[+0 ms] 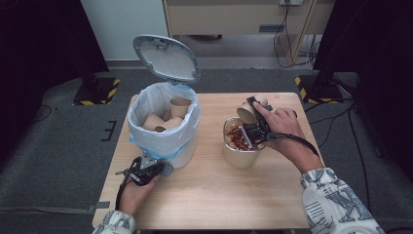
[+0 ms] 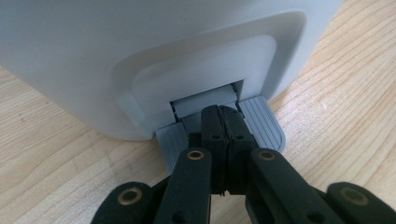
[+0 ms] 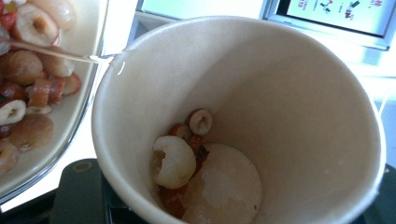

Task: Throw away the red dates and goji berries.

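Paper cup cut off by bottom edge in right gripper view; base hidden under leftover fruit. Bowl cropped at left. Bin cropped at top.

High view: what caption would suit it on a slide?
Left hand-held gripper presses the bin's pedal, lid raised; right hand-held gripper tips a paper cup over a bowl.

No text, label, brand or number can be read. In the right gripper view a white sign with red and dark marks hangs far right behind the paper cup, too small and blurred to make out. On the floor, black-and-yellow hazard stripes mark the stand bases left and right of the table
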Motion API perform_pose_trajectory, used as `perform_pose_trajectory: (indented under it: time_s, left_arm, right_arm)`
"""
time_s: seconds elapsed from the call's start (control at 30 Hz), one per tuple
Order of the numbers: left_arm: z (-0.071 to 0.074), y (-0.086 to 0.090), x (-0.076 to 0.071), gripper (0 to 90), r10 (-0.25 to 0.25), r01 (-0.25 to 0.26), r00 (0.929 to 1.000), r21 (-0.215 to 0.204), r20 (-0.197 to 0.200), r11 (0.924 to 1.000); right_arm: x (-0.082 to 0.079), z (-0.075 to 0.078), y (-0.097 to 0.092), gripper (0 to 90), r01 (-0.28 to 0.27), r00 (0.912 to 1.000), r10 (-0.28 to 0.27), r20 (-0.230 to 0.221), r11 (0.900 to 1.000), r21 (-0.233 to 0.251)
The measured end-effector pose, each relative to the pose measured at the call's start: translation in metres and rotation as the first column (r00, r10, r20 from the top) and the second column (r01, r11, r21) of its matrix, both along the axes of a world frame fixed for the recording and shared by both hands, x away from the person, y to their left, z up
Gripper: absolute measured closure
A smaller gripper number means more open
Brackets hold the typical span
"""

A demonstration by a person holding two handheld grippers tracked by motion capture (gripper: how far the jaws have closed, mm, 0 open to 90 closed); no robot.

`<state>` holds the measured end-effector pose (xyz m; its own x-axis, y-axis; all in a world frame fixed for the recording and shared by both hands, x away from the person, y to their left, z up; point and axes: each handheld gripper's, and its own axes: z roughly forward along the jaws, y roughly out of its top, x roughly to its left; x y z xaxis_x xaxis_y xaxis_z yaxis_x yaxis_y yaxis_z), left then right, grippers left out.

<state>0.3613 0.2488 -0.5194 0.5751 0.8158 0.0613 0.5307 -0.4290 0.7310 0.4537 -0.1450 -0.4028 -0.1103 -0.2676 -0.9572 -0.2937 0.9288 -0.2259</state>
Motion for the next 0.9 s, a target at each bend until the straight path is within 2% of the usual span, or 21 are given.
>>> perform_pose_trajectory:
  time_s: [0.07,0.13,0.2,0.27,0.3,0.33,0.43,0.47,0.57,0.83,0.9]
  left_arm:
    - [0.0000,0.0000,0.0000,88.5,0.000,0.000,1.0000,0.000,0.000,1.0000]
    - [0.0000,0.0000,0.0000,88.5,0.000,0.000,1.0000,-0.001,0.000,1.0000]
    - [0.0000,0.0001,0.0000,88.5,0.000,0.000,1.0000,-0.001,0.000,1.0000]
    - [0.0000,0.0003,0.0001,88.5,0.000,0.000,1.0000,-0.003,-0.001,1.0000]
    - [0.0000,0.0003,0.0001,88.5,0.000,0.000,1.0000,-0.003,-0.001,1.0000]
    - [0.0000,0.0002,0.0000,88.5,0.000,0.000,1.0000,-0.002,-0.001,1.0000]
    - [0.0000,0.0003,0.0001,88.5,0.000,0.000,1.0000,-0.003,-0.001,1.0000]
    - [-0.0001,0.0004,0.0001,88.5,0.000,0.000,1.0000,-0.004,-0.001,1.0000]
    - [-0.0001,0.0003,0.0001,88.5,0.000,0.000,1.0000,-0.003,-0.001,1.0000]
    - [-0.0001,0.0004,0.0001,88.5,0.000,0.000,1.0000,-0.004,-0.001,1.0000]
    - [-0.0001,0.0003,0.0000,88.5,0.000,0.000,1.0000,-0.003,-0.001,1.0000]
  right_arm:
    - [-0.0014,-0.0004,0.0008,30.1,-0.012,0.9993,0.014,0.034,0.9995,-0.031]
    - [-0.0022,-0.0017,0.0011,30.1,-0.019,0.9995,0.020,0.024,0.9990,-0.041]
    - [-0.0017,-0.0032,0.0007,30.1,-0.021,0.9991,0.023,0.035,0.9974,-0.069]
    - [-0.0020,-0.0028,0.0003,30.1,-0.016,0.9996,0.017,0.025,0.9991,-0.041]
    - [-0.0020,-0.0034,0.0005,30.1,-0.020,0.9990,0.022,0.038,0.9977,-0.065]
    - [-0.0024,-0.0039,0.0009,30.1,-0.022,0.9992,0.024,0.033,0.9972,-0.071]
    - [-0.0039,-0.0038,0.0022,30.1,-0.026,0.9995,0.027,0.019,0.9986,-0.047]
    - [-0.0042,-0.0030,0.0026,30.1,-0.029,0.9995,0.029,0.014,0.9994,-0.020]
    - [-0.0038,-0.0040,0.0042,30.0,-0.038,0.9992,0.038,0.012,0.9992,-0.015]
    - [-0.0036,0.0018,0.0038,29.8,-0.020,0.9998,0.021,-0.003,0.9977,0.064]
    - [-0.0037,0.0037,0.0040,29.8,-0.019,0.9998,0.019,0.006,0.9983,0.055]
